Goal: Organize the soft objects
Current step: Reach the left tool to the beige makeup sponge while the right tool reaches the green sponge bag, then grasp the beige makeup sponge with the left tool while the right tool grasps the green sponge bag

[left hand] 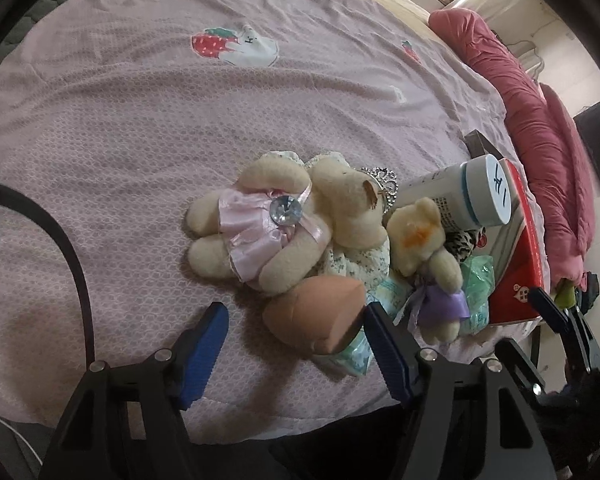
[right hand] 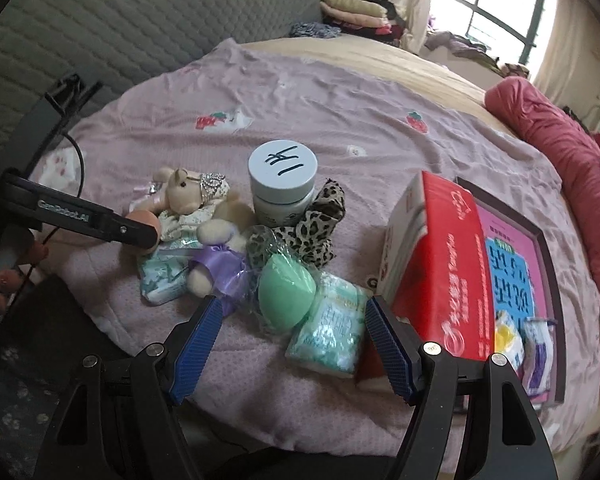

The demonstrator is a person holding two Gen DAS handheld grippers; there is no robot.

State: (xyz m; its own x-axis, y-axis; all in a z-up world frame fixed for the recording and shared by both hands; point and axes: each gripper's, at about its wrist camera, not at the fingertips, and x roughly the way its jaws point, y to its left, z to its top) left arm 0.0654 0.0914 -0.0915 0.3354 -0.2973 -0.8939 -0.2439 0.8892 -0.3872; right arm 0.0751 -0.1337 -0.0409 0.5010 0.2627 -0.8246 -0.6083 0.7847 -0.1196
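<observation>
On the pink bedspread lies a heap of soft things: a cream bear in a pink dress, a small bear with a purple bow, and a leopard-print scrunchie. My left gripper is open low over an orange egg-shaped sponge. The sponge lies between the blue pads, next to the right one and well apart from the left one. My right gripper is open around a green sponge in clear wrap and a pale green tissue pack, with neither pad pressing on them.
A white jar with a blue lid stands behind the heap. A red box stands to the right, beside a dark tray holding a pink book. A red quilt runs along the far right. A black cable curves at the left.
</observation>
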